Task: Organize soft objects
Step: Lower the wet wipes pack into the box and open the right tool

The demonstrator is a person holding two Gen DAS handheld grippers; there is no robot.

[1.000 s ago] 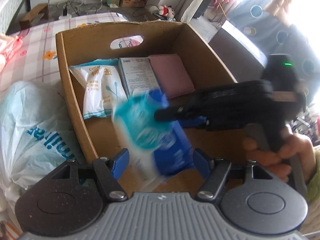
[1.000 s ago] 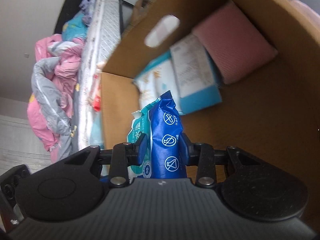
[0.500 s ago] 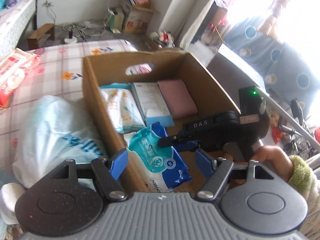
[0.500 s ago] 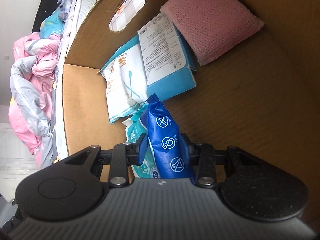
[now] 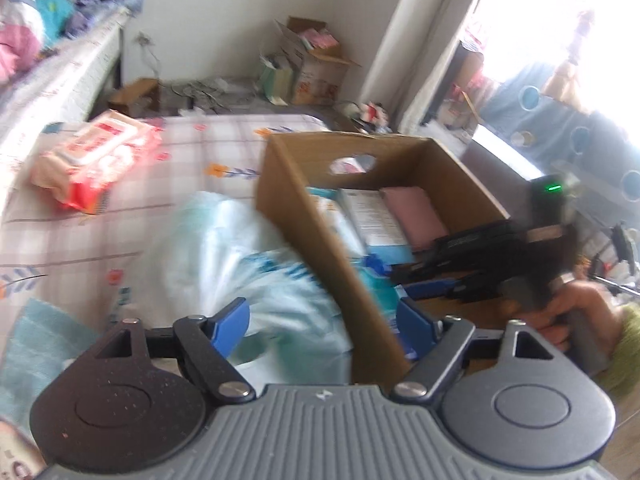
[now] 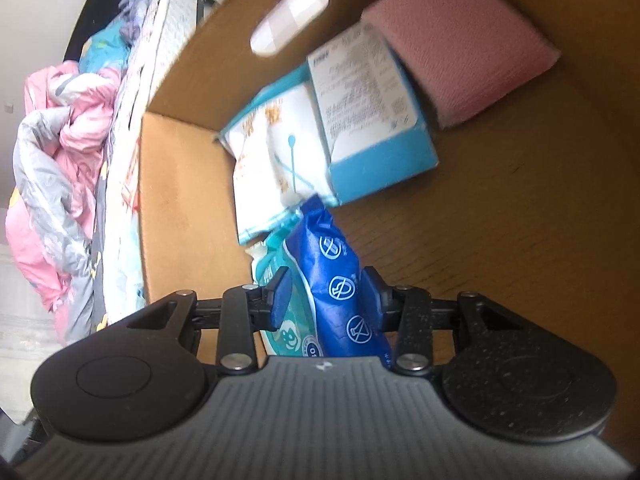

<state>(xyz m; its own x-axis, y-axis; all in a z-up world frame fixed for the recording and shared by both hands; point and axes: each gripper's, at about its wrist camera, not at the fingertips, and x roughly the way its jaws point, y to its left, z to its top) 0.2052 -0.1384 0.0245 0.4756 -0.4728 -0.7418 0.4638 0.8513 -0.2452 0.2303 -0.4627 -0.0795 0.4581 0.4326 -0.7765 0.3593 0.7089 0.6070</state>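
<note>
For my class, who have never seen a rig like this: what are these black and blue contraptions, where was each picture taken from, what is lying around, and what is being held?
There is no robot. A person holds a two-finger gripper in each hand, and a fisheye camera on each one looks forward along its fingers.

In the left camera's view, the left gripper is open and holds nothing. Beyond it lie a pale plastic bag, a red and white pack on a checked cloth, and a cardboard box. The right gripper reaches into the box, with the person's hand behind it.

In the right camera's view, inside the box, that gripper is shut on a blue wipes pack. Farther in lie a white pouch, a blue carton and a pink pad.
</note>
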